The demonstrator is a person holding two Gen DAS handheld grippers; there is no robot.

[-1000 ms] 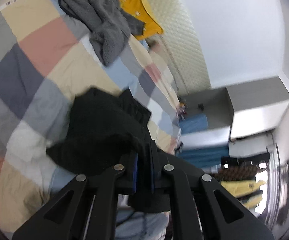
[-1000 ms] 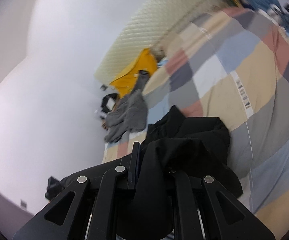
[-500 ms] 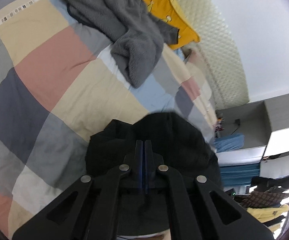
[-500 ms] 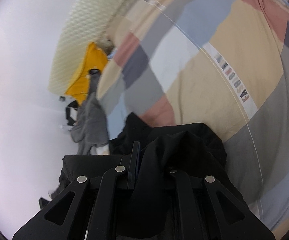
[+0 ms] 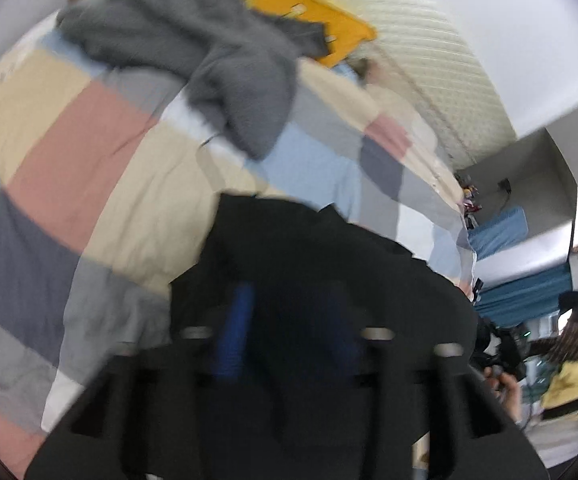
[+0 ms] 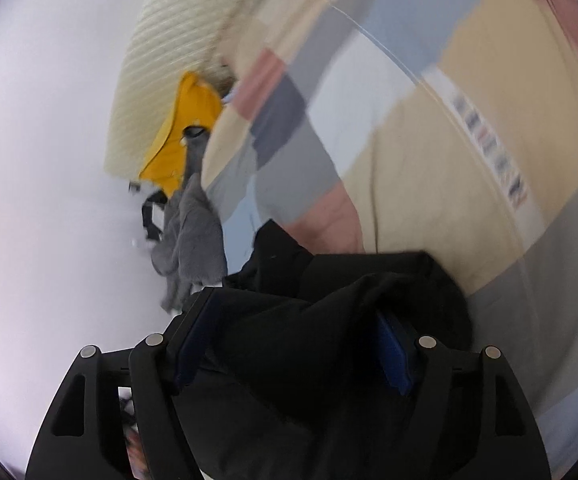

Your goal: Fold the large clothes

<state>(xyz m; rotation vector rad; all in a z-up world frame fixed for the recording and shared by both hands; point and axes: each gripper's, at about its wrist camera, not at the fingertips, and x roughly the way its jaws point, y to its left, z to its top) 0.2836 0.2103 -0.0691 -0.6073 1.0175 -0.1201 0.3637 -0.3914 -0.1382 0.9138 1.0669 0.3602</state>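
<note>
1. Two grippers work over one black garment [image 5: 313, 248] that lies bunched on a checked quilt [image 5: 101, 160].
2. Left gripper [image 5: 289, 320]: its jaws are opening, and the blue pads [image 5: 235, 328] stand apart with black cloth lying between them; the view is blurred, so the pads' exact contact with the cloth cannot be told, but they do not seem to press on it.
3. Right gripper [image 6: 289, 332]: its jaws are opening too, spread wide, with a fold of the black garment [image 6: 329, 320] draped loosely across the gap between the two blue pads [image 6: 393, 356].
4. In the left view the garment sits just in front of the fingers, on the beige and grey squares of the quilt, with its far edge touching a light blue square.
5. In the right view the garment heaps up over the fingers and reaches to a pink square of the quilt [image 6: 429, 184].
6. Beyond it, well apart, a grey fleece [image 5: 217, 56] lies crumpled on the quilt; the right view shows the same fleece [image 6: 193, 236] at the bed's edge.
7. A yellow garment [image 5: 289, 4] lies behind the fleece, against a cream padded headboard [image 5: 441, 72].
8. A printed strip of letters [image 6: 493, 156] runs across the quilt in the right view.
9. At the right edge of the left view stand grey cabinets [image 5: 529, 176], with blue cloth [image 5: 501, 228] below them.
</note>
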